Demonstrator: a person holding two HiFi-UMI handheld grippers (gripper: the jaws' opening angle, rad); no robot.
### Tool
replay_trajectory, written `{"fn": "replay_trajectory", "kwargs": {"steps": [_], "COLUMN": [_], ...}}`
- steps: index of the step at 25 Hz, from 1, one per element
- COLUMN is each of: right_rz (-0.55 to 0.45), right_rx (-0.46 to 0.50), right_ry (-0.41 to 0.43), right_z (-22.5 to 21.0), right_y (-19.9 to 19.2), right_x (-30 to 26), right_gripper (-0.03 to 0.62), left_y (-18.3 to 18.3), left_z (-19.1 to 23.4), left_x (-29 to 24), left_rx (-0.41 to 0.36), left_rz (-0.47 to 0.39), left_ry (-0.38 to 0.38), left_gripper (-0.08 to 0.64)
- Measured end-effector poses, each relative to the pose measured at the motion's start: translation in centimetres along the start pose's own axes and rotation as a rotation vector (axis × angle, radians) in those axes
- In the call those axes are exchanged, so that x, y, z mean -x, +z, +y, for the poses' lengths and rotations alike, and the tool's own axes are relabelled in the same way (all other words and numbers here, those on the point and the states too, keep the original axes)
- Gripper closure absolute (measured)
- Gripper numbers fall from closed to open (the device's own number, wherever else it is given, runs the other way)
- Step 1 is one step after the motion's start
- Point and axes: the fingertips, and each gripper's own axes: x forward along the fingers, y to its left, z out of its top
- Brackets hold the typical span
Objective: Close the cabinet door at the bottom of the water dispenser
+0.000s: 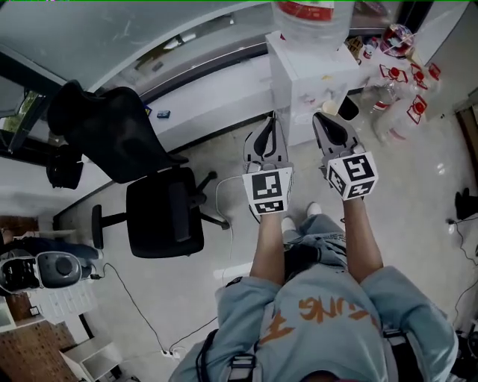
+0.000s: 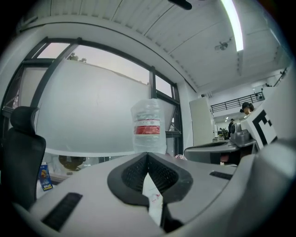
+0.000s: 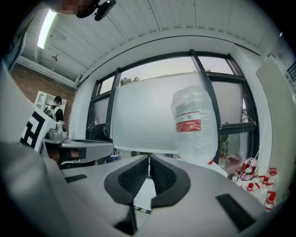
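1. Gripper state: my left gripper (image 1: 270,123) and right gripper (image 1: 323,121) are each closed pad to pad. Nothing sits between either pair of jaws. I hold both level, side by side, pointing at the water dispenser (image 1: 314,82).
2. Location of the task's thing: the dispenser stands just ahead of me, with its bottle (image 1: 312,16) on top. The cabinet door is on the lower front. The head view sees that face steeply from above, partly behind my grippers. Both gripper views look at bottle height and do not show it.
3. Door condition: no door leaf shows swung out over the floor. I cannot tell whether it sits flush or slightly ajar.
4. Stage, as a judgement: this pose fits a door waiting for a push. It equally fits a door already shut, with the grippers lifted clear.
5. A check that serves either case: get the lower front in view and compare the door's free edge with the cabinet front.
6. Technique note: closed jaws suit pushing. Contact should be near the free edge, away from the hinge, low and horizontal, because the bottle makes the unit top-heavy.
7. Clearance: the office chair (image 1: 160,213) is at my left. Loose bottles (image 1: 403,97) lie on the floor at my right.
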Motion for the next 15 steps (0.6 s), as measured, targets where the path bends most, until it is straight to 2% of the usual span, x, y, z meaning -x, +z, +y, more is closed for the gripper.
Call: {"fn": "replay_trajectory", "kwargs": {"steps": [6, 15], "right_rz": [-0.019, -0.037], "right_rx": [0.023, 0.037], "right_ry": [-0.040, -0.091], "right_z": [-1.0, -2.4], "right_y": [1.4, 1.3], "right_x": [0.6, 1.2], "right_gripper": [0.557, 0.558], "left_y": [1.9, 1.6], "left_z": [0.3, -0.5], "left_x": [-0.2, -0.6], "left_rx": [-0.037, -0.045], "left_rz": [-0.030, -0.043], "left_ry": [0.000, -0.018], "left_gripper": [0.549, 0.549]}}
